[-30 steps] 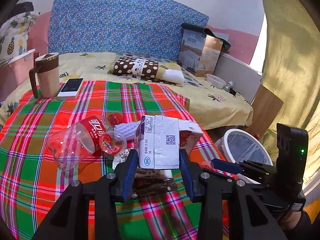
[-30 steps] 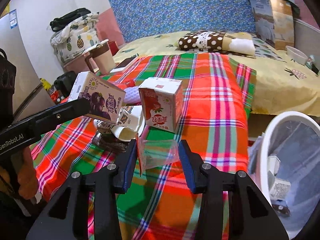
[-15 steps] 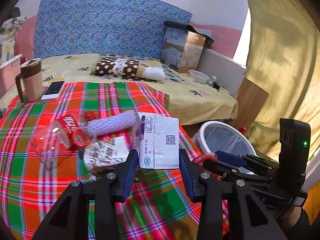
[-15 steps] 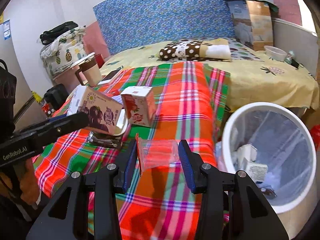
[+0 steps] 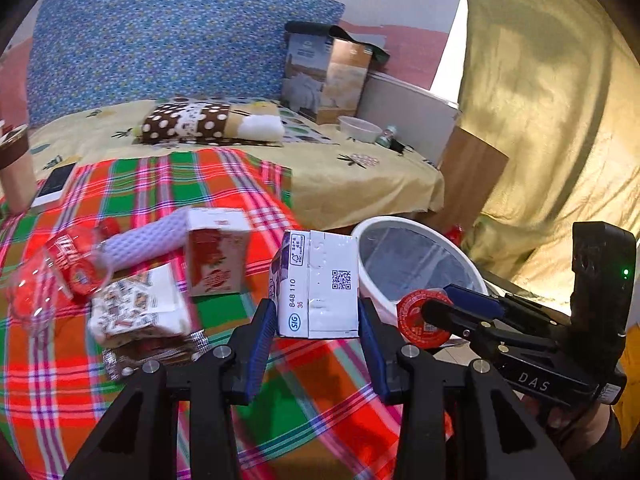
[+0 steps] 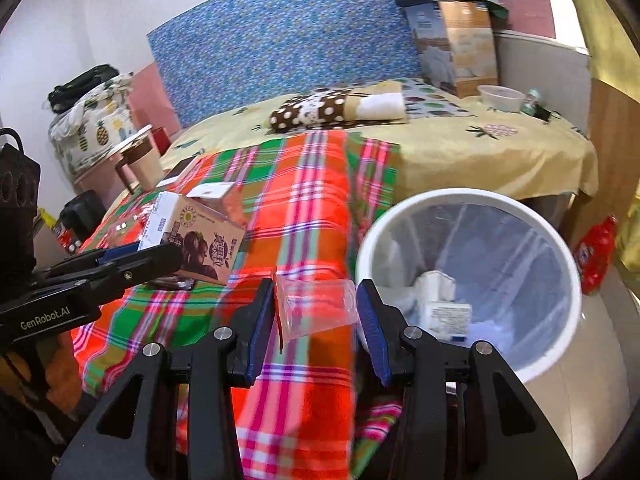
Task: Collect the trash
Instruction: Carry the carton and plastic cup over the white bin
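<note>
Angling downward over the near edge of the bed, left gripper [image 5: 318, 320] clamping a drink carton [image 5: 318, 284] by its sides, printed end facing the lens. Pointing down likewise, right gripper [image 6: 316, 312] pinching a clear plastic cup [image 6: 316, 306] lying sideways between the pads, red lid showing in the left view. Hovering just beside the white bin [image 6: 468, 200], which is sitting on the floor at the bed's edge and holding scraps of paper and a small box.

Covering the near half of the yellow bedsheet [image 5: 360, 176]: a red, green and orange plaid cloth [image 5: 152, 184]. Standing behind: a blue patterned headboard [image 5: 160, 40]; hanging to the right: a yellow curtain [image 5: 540, 100].

Remaining on the cloth: one red carton [image 5: 216, 256], one crushed clear bottle [image 5: 56, 276], one white foam sleeve [image 5: 144, 240], one crumpled printed wrapper [image 5: 136, 312]. Also resting there: one mug [image 6: 142, 164], one phone [image 5: 54, 190].
</note>
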`<state>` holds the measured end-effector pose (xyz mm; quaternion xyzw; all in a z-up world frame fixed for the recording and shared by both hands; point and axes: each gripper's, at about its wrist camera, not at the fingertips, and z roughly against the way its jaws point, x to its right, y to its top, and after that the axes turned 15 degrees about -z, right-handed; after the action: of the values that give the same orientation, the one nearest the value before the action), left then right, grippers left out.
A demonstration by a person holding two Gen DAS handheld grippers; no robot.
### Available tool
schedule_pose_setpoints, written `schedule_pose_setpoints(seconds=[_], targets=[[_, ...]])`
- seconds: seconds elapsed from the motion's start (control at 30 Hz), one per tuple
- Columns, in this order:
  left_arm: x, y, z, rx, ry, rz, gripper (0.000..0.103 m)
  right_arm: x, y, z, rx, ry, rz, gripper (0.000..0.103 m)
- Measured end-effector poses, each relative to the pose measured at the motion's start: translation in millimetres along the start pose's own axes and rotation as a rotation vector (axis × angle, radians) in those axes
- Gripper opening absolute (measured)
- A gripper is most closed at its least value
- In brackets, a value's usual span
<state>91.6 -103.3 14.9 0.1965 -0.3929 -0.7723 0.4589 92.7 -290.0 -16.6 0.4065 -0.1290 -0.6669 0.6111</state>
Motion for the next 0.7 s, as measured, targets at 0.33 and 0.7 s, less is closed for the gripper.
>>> schedule_pose_setpoints(seconds=[0.33,0.7], targets=[[35,22,-31,-0.008,-0.076,-0.074,0.042,34,5,12,0.040,-0.071,-0.069,0.044],[66,44,-63,-0.011,-0.152,-0.123,0.042,69,8,13,0.047,-0.145,-0.139,0.044]])
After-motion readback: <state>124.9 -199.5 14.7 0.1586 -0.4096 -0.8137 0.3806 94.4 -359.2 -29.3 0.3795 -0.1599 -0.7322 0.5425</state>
